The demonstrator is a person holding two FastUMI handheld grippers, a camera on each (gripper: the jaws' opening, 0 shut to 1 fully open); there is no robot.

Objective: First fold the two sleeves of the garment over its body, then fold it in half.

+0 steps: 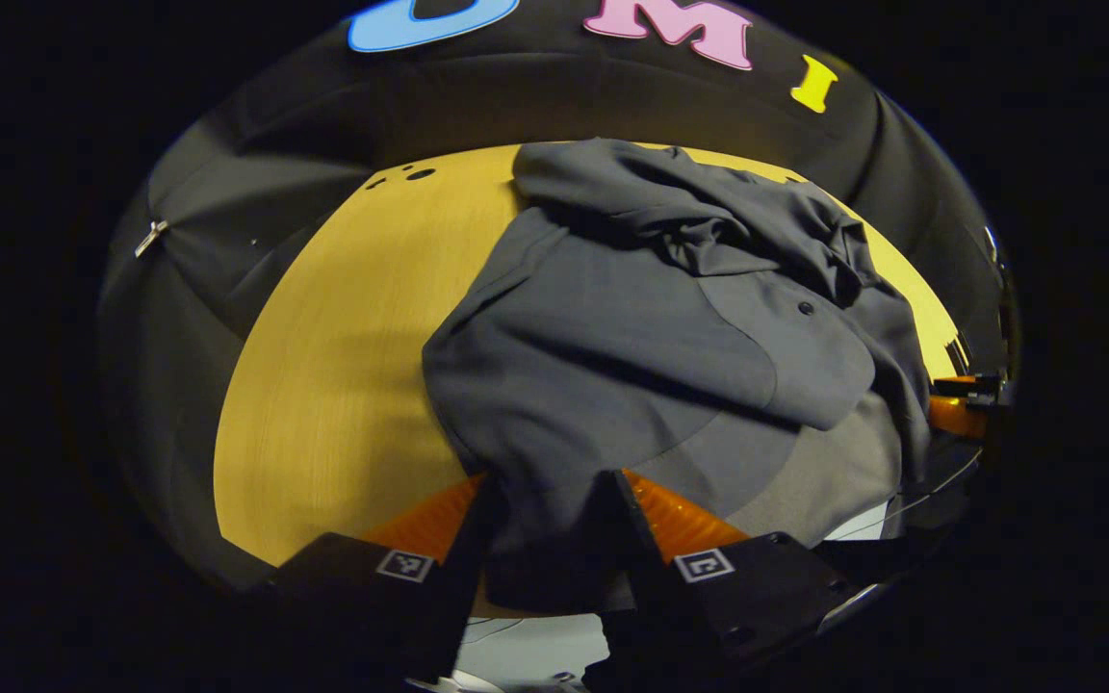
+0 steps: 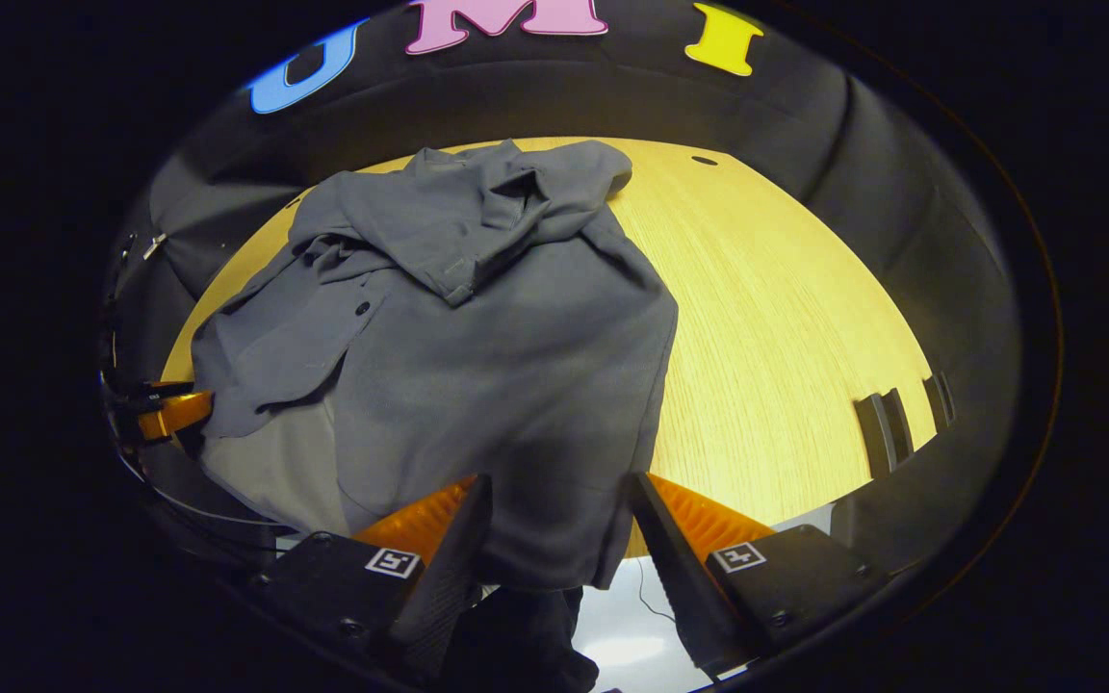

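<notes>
A grey button-up garment (image 1: 612, 346) is laid out on the yellow wooden table (image 1: 343, 366), rumpled, with both sleeves already thrown over the body and bunched up near the collar at the far end. In the left gripper view, the near hem is draped between the fingers of the left gripper (image 1: 547, 520), which are kept spread apart, so no real pinch can be made out. Same deal in the right gripper view: the right gripper (image 2: 554, 525) is seen with fingers held wide and cloth hanging between them over the table edge.
</notes>
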